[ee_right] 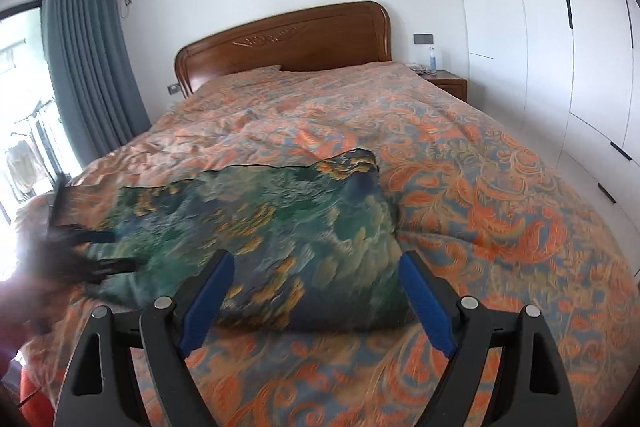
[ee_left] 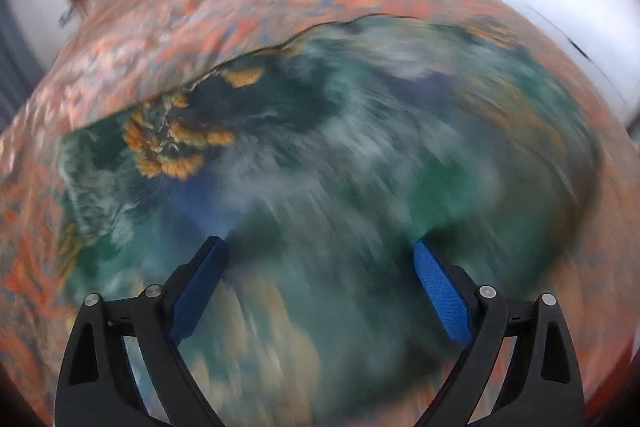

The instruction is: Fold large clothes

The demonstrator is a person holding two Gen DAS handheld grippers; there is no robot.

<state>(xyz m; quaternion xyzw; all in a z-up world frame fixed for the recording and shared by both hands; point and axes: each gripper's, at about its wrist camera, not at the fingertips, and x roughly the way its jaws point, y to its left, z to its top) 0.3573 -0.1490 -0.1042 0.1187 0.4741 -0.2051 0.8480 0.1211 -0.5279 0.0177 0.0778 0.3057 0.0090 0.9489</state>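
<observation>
Green garment (ee_right: pixel 256 227) lies folded on bedspread (ee_right: pixel 480 195); left gripper (ee_right: pixel 100 259) blurred.

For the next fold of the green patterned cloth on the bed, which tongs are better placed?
Probably the left tongs: open, directly above the green cloth. The right tongs, also open, sit back at its near edge.

garment (ee_right: pixel 280 227) | green-blue print, orange-yellow patches | folded into flat, slightly puffy block | lies on bed, near foot end
</observation>
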